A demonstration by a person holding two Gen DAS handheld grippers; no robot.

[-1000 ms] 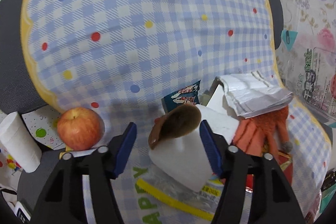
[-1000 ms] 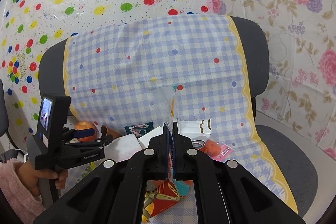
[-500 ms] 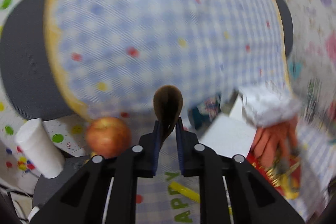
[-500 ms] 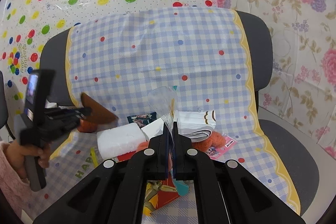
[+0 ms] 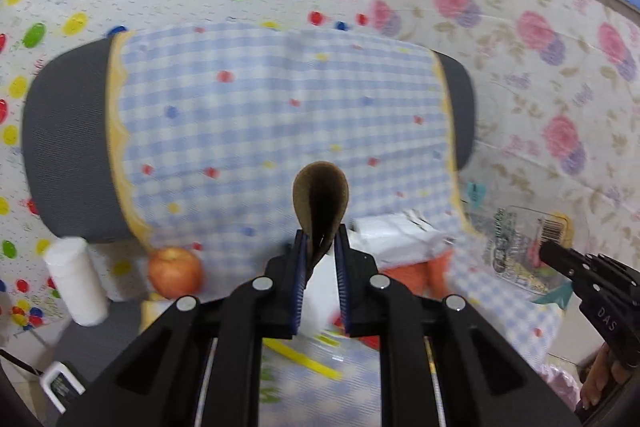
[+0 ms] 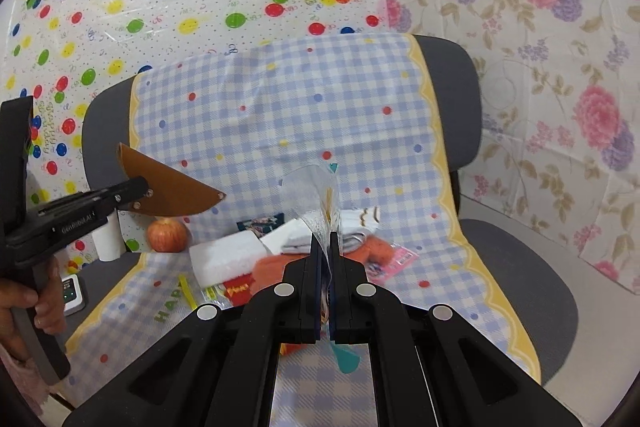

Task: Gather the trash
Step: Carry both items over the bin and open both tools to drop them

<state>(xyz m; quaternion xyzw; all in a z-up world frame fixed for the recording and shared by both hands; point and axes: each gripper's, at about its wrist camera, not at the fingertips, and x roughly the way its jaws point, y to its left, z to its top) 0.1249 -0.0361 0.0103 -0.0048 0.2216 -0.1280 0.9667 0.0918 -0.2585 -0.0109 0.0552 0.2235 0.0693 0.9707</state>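
Observation:
My left gripper [image 5: 320,247] is shut on a folded brown piece of trash [image 5: 320,199] and holds it in the air above the chair seat; both show from the side in the right wrist view [image 6: 132,193], brown piece [image 6: 168,191]. My right gripper [image 6: 325,247] is shut on the rim of a clear plastic bag [image 6: 316,195], which also shows at the right of the left wrist view [image 5: 520,247]. On the seat lie a white foam block [image 6: 228,259], orange cloth [image 6: 376,247], white folded paper [image 6: 320,231] and red wrappers [image 6: 240,287].
A red apple [image 6: 167,235] and a white paper roll [image 5: 76,279] sit at the seat's left edge. The grey chair [image 6: 520,287] wears a blue checked cover [image 6: 300,115]. A small device [image 6: 72,293] lies by the left hand. Patterned sheets hang behind.
My left gripper closed on the brown piece, lifted it off the foam block and pulled back and up from the seat. The right gripper still holds the bag.

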